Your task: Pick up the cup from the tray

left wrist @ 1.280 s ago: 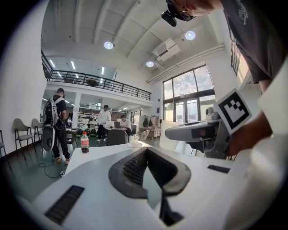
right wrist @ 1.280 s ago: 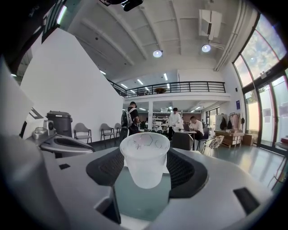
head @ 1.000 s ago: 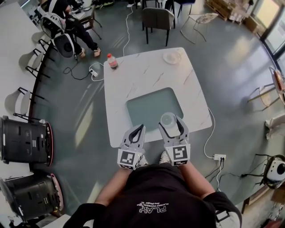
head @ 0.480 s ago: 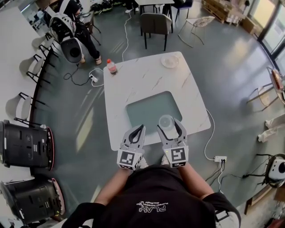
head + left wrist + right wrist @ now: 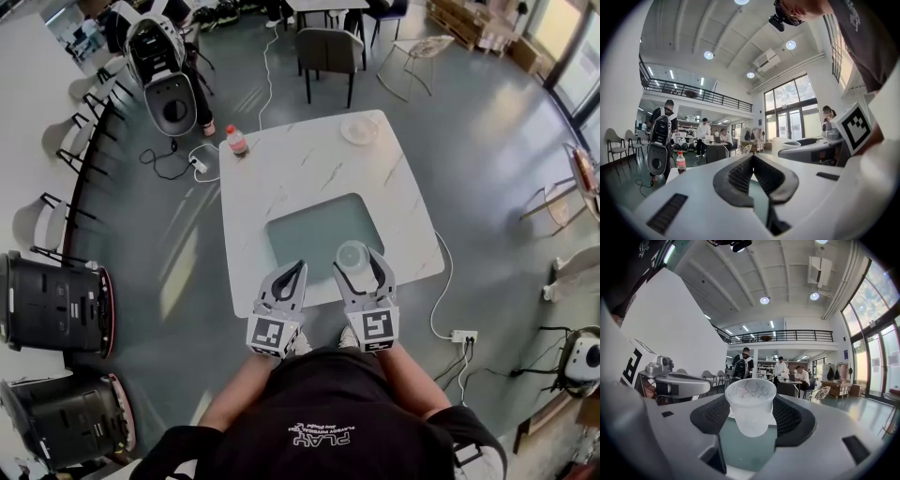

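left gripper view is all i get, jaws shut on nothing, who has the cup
observer: The right gripper has it. Its jaws are closed on the cup, one on each side.
operator: upright?
observer: Yes, rim up, and it looks empty.
operator: is it clear of the tray yet
observer: Cannot tell. In the head view the cup is over the near right part of the tray, but no gap under it shows.
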Motion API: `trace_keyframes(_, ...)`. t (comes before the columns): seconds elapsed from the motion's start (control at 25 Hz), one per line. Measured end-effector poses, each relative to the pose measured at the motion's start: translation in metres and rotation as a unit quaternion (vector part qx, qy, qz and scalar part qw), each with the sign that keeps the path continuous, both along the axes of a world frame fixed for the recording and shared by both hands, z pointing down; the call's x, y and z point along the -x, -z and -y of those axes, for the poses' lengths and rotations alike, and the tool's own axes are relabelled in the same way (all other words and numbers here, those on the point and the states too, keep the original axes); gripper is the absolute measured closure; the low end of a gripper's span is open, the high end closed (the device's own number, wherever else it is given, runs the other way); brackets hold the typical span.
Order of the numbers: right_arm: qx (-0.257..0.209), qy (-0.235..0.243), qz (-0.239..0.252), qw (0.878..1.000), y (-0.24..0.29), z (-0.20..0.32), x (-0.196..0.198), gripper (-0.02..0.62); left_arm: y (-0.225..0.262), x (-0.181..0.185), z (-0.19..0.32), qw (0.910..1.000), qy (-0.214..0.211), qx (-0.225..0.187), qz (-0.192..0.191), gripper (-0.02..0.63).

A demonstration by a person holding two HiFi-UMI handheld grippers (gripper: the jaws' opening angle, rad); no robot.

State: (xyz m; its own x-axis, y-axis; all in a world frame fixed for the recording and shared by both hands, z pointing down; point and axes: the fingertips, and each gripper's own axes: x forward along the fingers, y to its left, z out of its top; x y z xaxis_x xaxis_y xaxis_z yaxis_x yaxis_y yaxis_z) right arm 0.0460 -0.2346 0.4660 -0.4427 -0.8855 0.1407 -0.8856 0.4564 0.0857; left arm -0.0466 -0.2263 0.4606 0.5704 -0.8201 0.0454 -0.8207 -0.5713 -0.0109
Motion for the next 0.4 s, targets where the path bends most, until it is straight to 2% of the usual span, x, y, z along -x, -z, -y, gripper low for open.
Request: trace_keyframes(0.4,-0.004,0.002,0.000,1.000,0.0005,0.0010,0.0007,0.304,0.0011,-0.0014,-0.0003,1.0000,0.001,-0.003,0.000,0.603)
